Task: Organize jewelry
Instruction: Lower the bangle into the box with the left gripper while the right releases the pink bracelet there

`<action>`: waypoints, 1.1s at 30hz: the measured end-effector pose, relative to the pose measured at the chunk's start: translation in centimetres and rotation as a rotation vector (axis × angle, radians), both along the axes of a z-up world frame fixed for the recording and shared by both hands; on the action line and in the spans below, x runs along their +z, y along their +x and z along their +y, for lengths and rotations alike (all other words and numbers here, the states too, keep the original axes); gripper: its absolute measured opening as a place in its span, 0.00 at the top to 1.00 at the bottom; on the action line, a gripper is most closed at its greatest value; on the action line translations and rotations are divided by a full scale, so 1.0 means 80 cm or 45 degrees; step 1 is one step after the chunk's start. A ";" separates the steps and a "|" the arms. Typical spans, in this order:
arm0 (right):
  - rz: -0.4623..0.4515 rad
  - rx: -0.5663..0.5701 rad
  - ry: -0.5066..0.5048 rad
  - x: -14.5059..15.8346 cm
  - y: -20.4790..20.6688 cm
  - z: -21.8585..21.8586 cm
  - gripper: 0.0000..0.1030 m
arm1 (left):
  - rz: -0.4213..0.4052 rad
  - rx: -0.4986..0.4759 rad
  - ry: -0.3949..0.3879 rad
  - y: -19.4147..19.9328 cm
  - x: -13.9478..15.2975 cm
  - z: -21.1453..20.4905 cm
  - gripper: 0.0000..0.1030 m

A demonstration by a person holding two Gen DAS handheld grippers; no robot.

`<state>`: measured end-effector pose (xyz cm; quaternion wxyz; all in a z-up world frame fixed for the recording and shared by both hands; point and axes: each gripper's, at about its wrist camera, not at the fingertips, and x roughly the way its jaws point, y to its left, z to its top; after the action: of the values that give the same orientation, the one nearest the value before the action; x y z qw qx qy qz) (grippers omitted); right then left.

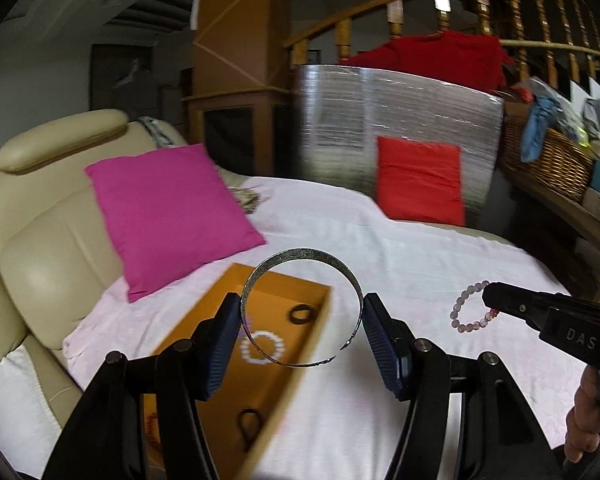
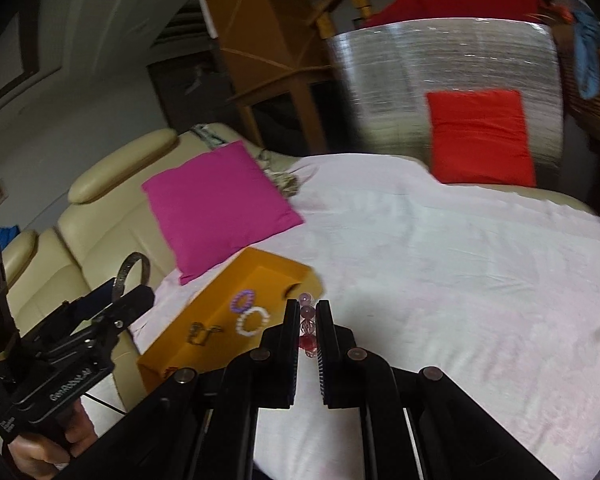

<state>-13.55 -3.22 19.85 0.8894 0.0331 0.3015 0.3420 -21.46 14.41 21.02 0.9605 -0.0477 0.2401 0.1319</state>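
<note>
My left gripper (image 1: 302, 320) is shut on a wide silver bangle (image 1: 300, 258), its blue pads pressing the ring's two sides; it hangs in the air above the orange box (image 1: 324, 296). From the right wrist view the same bangle (image 2: 126, 270) shows in the left gripper (image 2: 120, 292) at the left. My right gripper (image 2: 307, 312) is shut on a pink bead bracelet (image 2: 306, 312), also lifted; in the left wrist view that bracelet (image 1: 466, 306) dangles from the right gripper (image 1: 490, 294). Inside the orange box (image 2: 276, 266) lie a white bead bracelet (image 2: 252, 320), a purple one (image 2: 242, 300) and dark pieces.
A pale pink cloth (image 1: 420, 248) covers the seat. A magenta cushion (image 1: 168, 216) leans on the cream sofa (image 1: 40, 240) behind the box; a red cushion (image 1: 420, 180) rests against a silver panel (image 1: 380, 120). A wicker basket (image 1: 548, 160) stands at the right.
</note>
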 end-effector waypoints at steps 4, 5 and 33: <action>0.002 0.080 -0.019 -0.006 0.001 0.051 0.91 | 0.012 0.098 -0.009 -0.001 -0.011 0.042 0.39; 0.007 0.093 -0.024 -0.009 0.002 0.061 0.91 | 0.016 0.114 -0.010 -0.002 -0.014 0.049 0.39; 0.166 0.323 -0.201 -0.126 0.023 0.249 0.91 | 0.276 0.355 -0.075 0.026 -0.144 0.175 0.39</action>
<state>-11.73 16.74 9.81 0.8175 -0.0530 0.3864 0.4239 -19.39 28.42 9.50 0.8997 -0.0942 0.3370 0.2610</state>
